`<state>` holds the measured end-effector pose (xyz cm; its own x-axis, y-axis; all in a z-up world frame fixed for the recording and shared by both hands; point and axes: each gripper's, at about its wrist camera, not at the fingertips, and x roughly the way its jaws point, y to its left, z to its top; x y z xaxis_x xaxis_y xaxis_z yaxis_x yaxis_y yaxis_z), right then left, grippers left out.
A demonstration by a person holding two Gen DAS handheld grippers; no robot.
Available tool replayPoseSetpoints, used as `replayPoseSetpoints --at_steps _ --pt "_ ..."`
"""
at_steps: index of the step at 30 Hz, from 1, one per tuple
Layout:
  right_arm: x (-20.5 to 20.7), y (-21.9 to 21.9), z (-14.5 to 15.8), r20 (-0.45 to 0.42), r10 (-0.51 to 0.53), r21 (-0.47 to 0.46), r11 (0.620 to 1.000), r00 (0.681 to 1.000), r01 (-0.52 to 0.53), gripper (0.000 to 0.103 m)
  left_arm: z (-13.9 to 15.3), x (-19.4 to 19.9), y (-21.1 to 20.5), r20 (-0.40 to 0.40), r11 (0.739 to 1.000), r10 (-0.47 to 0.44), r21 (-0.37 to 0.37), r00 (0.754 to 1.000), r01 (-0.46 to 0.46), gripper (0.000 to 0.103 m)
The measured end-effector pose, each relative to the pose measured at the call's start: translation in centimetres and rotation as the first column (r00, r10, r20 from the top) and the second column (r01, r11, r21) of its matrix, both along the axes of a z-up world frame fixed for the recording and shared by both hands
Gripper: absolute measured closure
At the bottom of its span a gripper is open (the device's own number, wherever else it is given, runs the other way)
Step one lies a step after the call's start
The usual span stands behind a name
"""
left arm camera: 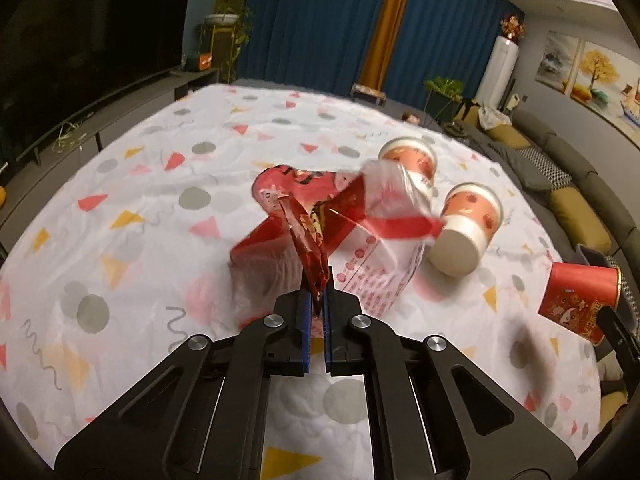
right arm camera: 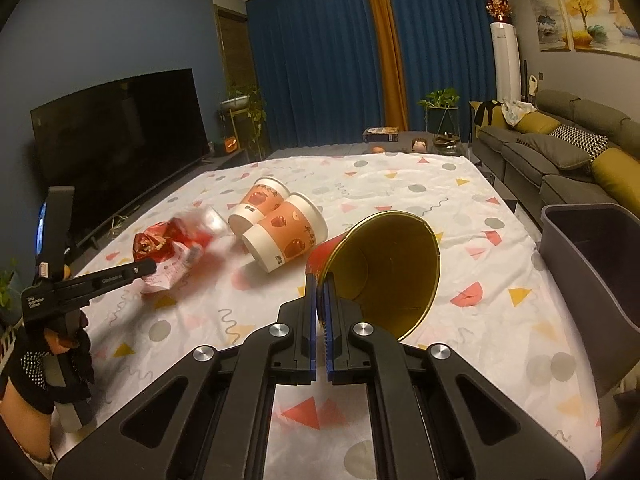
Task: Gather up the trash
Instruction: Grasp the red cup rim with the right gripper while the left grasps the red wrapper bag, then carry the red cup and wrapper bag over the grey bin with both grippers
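At the left edge of the right wrist view, a gloved hand (right arm camera: 60, 344) grips the handle of the left claw (left arm camera: 317, 300), which slants down toward the bench (left arm camera: 160, 208). Its blue-padded jaws are pinched together on a crinkled red foil wrapper (left arm camera: 308, 240), part of a heap of red and clear plastic wrappers (left arm camera: 360, 216) lying on the wrinkled white cloth patterned with triangles and dots. Just right of that heap, two orange-and-white paper cups (right arm camera: 280, 220) lie on their sides, touching each other. Further right, the right claw (right arm camera: 319, 308) is clamped shut on the rim of a red paper cup (right arm camera: 388, 272), gold and glossy inside, held tilted above the cloth with its mouth toward the camera. Beside the bench's right edge stands a dark grey bin (right arm camera: 592, 248); beyond it runs a grey sofa (right arm camera: 560, 152) with mustard cushions.
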<state>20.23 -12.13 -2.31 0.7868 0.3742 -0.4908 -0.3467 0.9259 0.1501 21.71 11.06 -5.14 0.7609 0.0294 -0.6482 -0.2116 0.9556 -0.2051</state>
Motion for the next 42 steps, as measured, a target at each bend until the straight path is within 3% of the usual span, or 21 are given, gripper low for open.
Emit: replayPoseSetpoints --at_steps 14,31,42 --pt "-2.7 -1.6 2.0 0.066 -0.026 0.021 0.999 0.998 0.025 0.099 5.9 -4.5 -5.5 0.178 0.993 -0.095 0.083 0.979 0.081 0.100" --pt "-5.2 -7.6 4.5 0.137 -0.150 0.038 0.989 0.979 0.146 0.099 7.9 -4.0 -16.5 0.219 0.946 -0.315 0.155 0.923 0.286 0.100" --pt "-5.4 -14.1 5.9 0.182 -0.304 0.050 0.953 0.935 0.300 0.099 8.7 -2.4 -23.4 0.244 0.904 -0.425 0.171 0.872 0.393 0.100"
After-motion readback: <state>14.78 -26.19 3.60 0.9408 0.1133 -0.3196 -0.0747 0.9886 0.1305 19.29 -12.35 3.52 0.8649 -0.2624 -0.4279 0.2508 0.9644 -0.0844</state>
